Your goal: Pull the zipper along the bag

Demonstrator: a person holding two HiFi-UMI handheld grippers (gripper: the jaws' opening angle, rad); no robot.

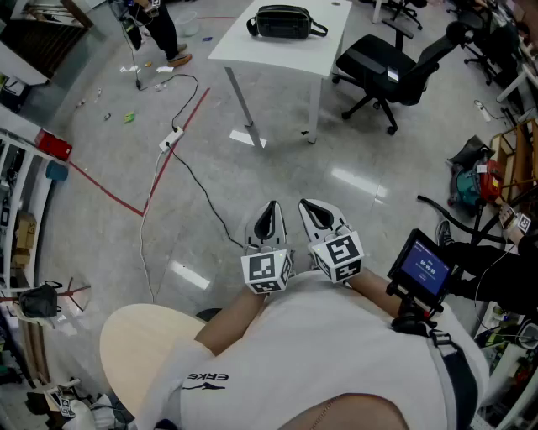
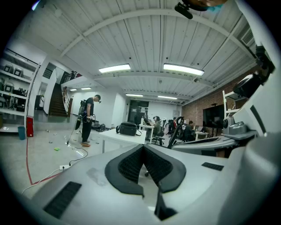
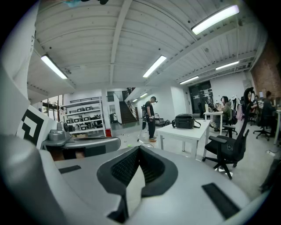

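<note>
The black bag (image 1: 284,21) lies on a white table (image 1: 252,46) several steps ahead, far from both grippers. The person holds both grippers close to the chest, over the floor. In the head view the left gripper (image 1: 269,207) and the right gripper (image 1: 309,205) sit side by side and point at the table. Both are shut, pads meeting at the tips, with nothing between them. The left gripper view shows its shut jaws (image 2: 143,146) and the bag (image 2: 127,128) small in the distance. The right gripper view shows its shut jaws (image 3: 139,147) and the bag (image 3: 184,121) on the table (image 3: 186,133).
A black office chair (image 1: 395,63) stands right of the table. A person (image 1: 160,29) stands at the far left. A power strip (image 1: 171,138) with cables and a red tape line (image 1: 109,193) lie on the floor. A round beige seat (image 1: 139,344) is near my left.
</note>
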